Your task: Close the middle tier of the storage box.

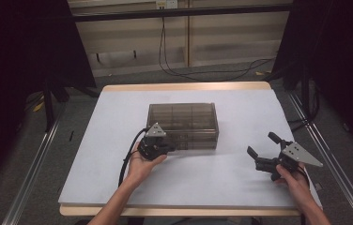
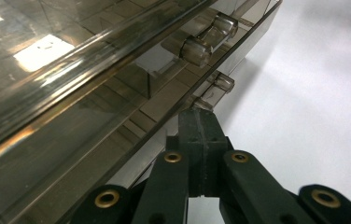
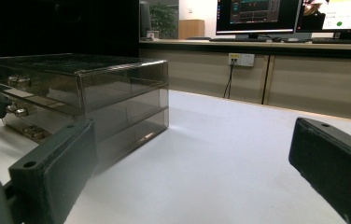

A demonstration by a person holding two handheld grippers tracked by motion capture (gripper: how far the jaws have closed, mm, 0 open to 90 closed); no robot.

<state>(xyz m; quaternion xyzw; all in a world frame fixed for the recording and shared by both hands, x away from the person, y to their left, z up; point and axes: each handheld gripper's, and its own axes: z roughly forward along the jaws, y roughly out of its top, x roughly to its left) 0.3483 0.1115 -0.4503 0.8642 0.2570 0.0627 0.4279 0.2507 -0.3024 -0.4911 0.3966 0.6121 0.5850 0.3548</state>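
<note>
left gripper [image 2: 197, 122] jaws together at the drawer box's [image 1: 184, 123] front; right gripper [image 1: 264, 151], at four o'clock of it, jaws apart.

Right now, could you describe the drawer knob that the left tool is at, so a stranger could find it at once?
On the white table stands a smoky transparent drawer box with three stacked drawers. Look at its front face, where clear knobs stick out. The wanted knob is the lowest one showing in the left gripper view, at the tips of the shut left tool; the others stand free.
</note>
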